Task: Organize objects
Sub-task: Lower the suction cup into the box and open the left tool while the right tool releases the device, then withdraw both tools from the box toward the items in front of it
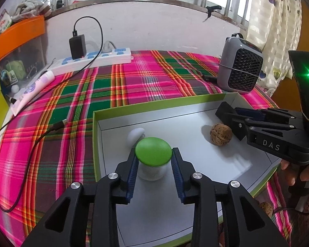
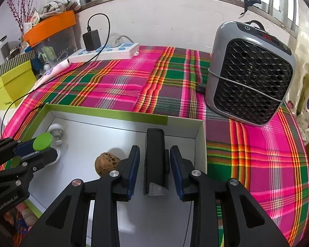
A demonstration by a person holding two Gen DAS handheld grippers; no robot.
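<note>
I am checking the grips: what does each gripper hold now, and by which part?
Right gripper: nothing; the black device lies free between its jaws. Left gripper: jaws flank the green cap; contact cannot be told.

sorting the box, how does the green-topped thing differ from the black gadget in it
The green-topped thing has a round green cap on a white base; the black gadget is a long dark block with a clear end. The first stands upright between the left tongs, the second lies flat between the right tongs. Both rest in the green-rimmed box, with neither pair of pads pressing.
</note>
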